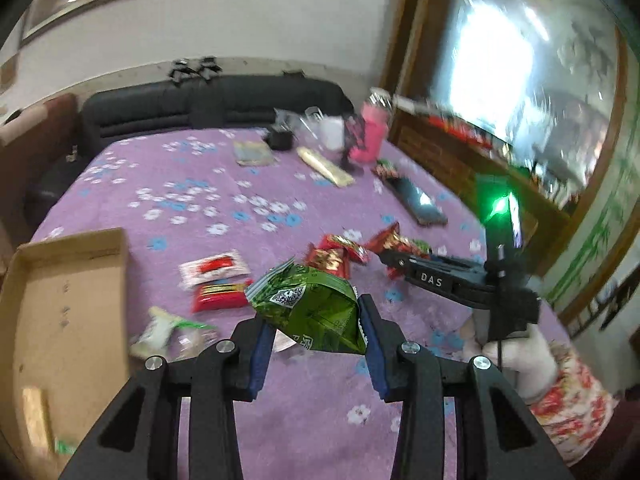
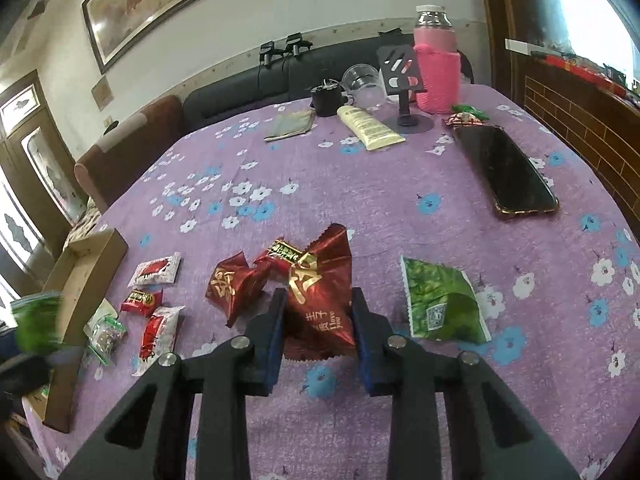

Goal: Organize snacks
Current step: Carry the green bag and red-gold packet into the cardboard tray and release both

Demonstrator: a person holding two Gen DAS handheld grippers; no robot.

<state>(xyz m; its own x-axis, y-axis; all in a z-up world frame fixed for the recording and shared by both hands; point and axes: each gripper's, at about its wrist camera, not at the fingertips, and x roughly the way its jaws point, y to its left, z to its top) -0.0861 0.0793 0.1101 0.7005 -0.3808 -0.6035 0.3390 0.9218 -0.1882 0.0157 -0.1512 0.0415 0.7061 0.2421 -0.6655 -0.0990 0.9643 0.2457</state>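
Purple flowered cloth [image 2: 360,184] covers the table, a dark sofa [image 2: 248,88] beyond it. Left gripper [image 1: 316,322] is clamped on a green snack bag [image 1: 312,308], cardboard box [image 1: 60,300] to its left. Right gripper [image 2: 320,312] pinches a red packet [image 2: 320,300], another green bag [image 2: 440,304] lying just right.

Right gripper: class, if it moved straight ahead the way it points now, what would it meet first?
The right gripper already holds a red snack packet. Straight ahead, it would probably meet the small dark-red packet first, though depth is unclear.
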